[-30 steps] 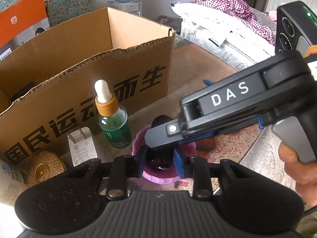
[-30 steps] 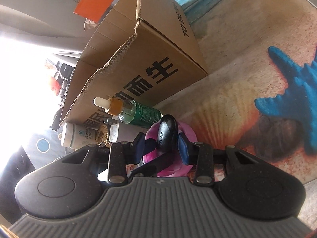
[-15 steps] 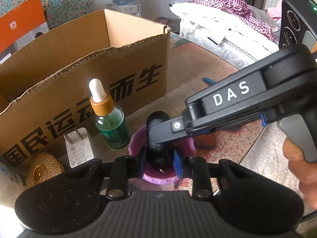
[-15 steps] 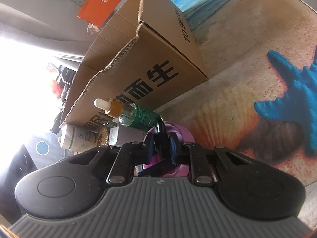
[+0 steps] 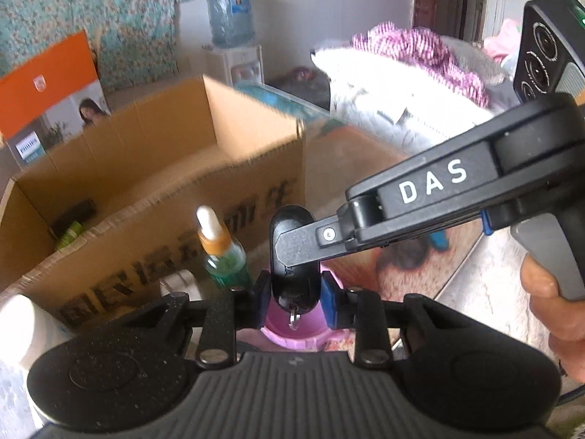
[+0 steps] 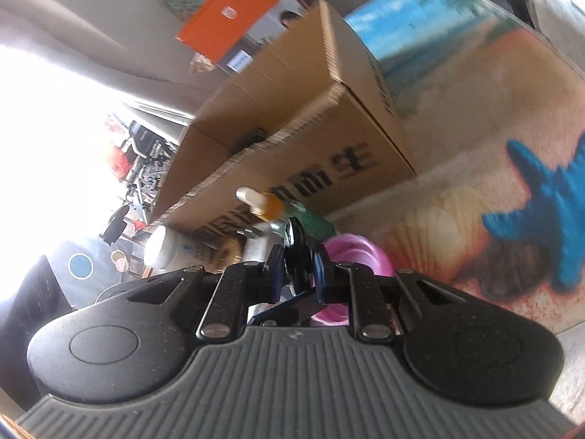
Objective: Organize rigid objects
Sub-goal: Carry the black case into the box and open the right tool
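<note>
Holding one little black key fob with both grippers at once, which is kind of a sketchy spot to be in. Left gripper has its blue pads narrowed onto the fob's lower end, one on each side, with the small metal ring dangling just below the tips. Right gripper comes in from the side and is pinched nearly shut across the fob's thin edge, higher up than the left one's grip. So the fob is up in the air between all four fingers, straight above the pink cup, which sits just behind and under the left tips. A green dropper bottle stands right beside the left finger, and the cardboard box is past the fingertips, open on top with a couple of things already in it. My guess is the fob is headed for that box. What could go sideways: two grips on a smooth, rounded shell means that if the hands drift apart or twist differently, it could squirt out and drop back into the cup or onto the table. Swinging left could also clip the dropper bottle and knock it over, since it's tall and narrow. Whoever lets go first needs the other grip solid.
</note>
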Demonstrator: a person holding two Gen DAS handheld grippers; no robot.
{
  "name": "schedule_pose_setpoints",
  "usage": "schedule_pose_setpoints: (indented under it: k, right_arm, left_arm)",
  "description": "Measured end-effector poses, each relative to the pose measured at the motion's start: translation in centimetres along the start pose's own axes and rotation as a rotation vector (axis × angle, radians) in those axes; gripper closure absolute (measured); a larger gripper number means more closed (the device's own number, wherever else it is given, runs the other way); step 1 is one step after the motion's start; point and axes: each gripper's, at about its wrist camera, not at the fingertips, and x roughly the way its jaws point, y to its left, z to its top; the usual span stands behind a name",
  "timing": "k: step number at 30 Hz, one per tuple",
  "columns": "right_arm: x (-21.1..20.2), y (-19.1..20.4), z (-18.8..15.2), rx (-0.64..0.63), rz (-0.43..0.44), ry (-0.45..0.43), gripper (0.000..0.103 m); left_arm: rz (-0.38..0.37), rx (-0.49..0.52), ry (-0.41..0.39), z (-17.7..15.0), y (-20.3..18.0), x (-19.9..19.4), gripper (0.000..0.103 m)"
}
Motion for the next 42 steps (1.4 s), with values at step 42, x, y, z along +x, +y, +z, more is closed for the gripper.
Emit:
schedule_pose_setpoints:
  k: [42]
  right_arm:
    - [26.2,12.3,15.5,-0.119,0.092,0.604,0.088]
  left_arm:
    - [0.226,-0.332,0.215,4.9,21.5,3.5,0.073]
